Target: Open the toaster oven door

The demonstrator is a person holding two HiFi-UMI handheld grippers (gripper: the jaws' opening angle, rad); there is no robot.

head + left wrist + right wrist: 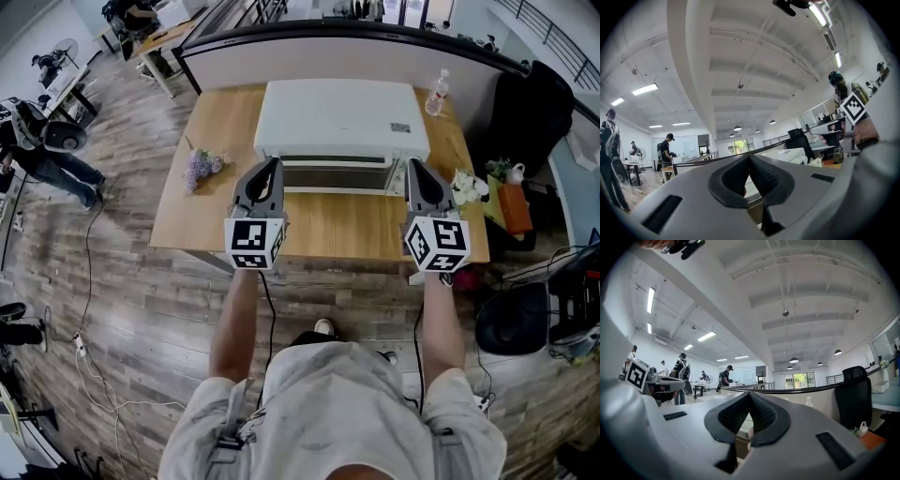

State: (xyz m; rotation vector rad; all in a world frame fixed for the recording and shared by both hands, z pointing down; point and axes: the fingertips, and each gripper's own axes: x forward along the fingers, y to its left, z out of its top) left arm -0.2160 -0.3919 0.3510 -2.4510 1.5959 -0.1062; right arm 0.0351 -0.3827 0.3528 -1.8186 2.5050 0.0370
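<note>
A white toaster oven stands at the back middle of the wooden table, its glass door facing me and closed. My left gripper hovers just off the door's left end. My right gripper hovers just off its right end. Both point up and away, and neither touches the oven. In the left gripper view the left gripper has its jaws shut with nothing between them. The right gripper in its own view is likewise shut and empty. The oven's top shows pale past the left jaws.
A bunch of purple flowers lies left of the oven. White flowers lie at its right, and a water bottle stands at the back right corner. A low partition runs behind the table. A black chair stands to the right.
</note>
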